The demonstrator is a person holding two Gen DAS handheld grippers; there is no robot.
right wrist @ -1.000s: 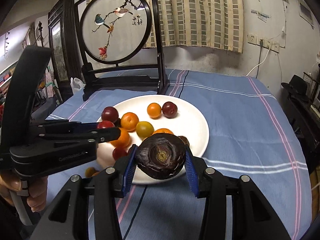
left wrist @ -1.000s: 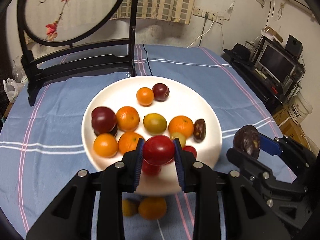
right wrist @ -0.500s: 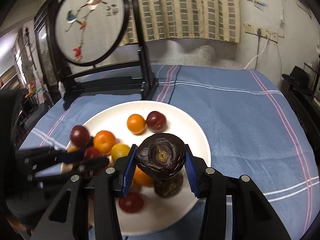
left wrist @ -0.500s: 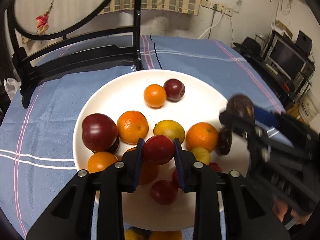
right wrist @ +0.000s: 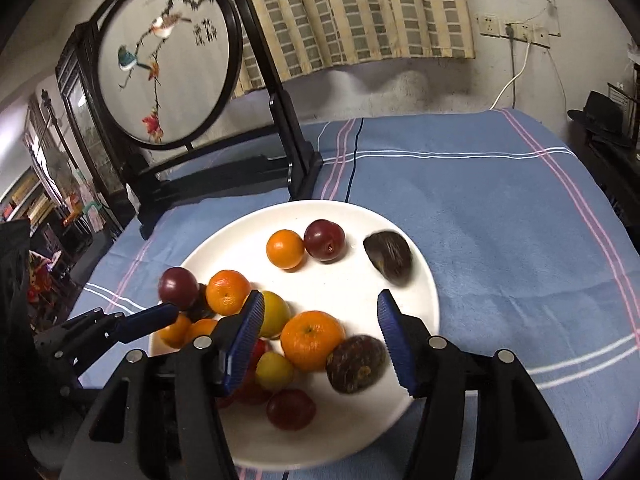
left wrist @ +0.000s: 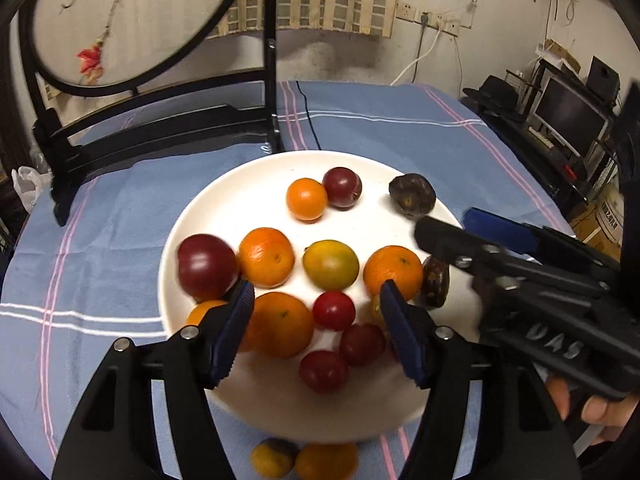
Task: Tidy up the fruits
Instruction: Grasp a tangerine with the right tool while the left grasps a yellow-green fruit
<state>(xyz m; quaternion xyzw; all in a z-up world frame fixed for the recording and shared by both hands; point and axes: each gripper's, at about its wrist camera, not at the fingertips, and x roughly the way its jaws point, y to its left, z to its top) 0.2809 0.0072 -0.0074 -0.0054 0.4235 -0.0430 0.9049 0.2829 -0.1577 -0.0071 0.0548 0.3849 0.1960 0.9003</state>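
A white plate [left wrist: 240,188] on the blue cloth holds several oranges, red plums and dark fruits. My left gripper [left wrist: 316,306] hangs over its near side, jaws opening. A small red plum [left wrist: 333,311] lies loose on the plate between the pads, untouched. My right gripper [right wrist: 320,304] is over the plate's [right wrist: 240,248] right half, jaws opening with nothing pressed. A dark wrinkled fruit [right wrist: 388,256] rests at the far right rim, also the dark wrinkled fruit [left wrist: 412,195] just beyond the right gripper [left wrist: 452,222] in the left wrist view. A second dark fruit [right wrist: 356,364] lies by its right finger.
Two small orange fruits [left wrist: 304,460] lie on the cloth in front of the plate. A round embroidered screen on a black stand [left wrist: 160,128] stands behind it. A hand [left wrist: 600,412] holds the right gripper. Shelves and a monitor [left wrist: 568,112] stand past the table's right edge.
My left gripper has opened and the red plum now lies on the plate. My right gripper moved in over the plate and opened; the dark fruit now rests near the far right rim.
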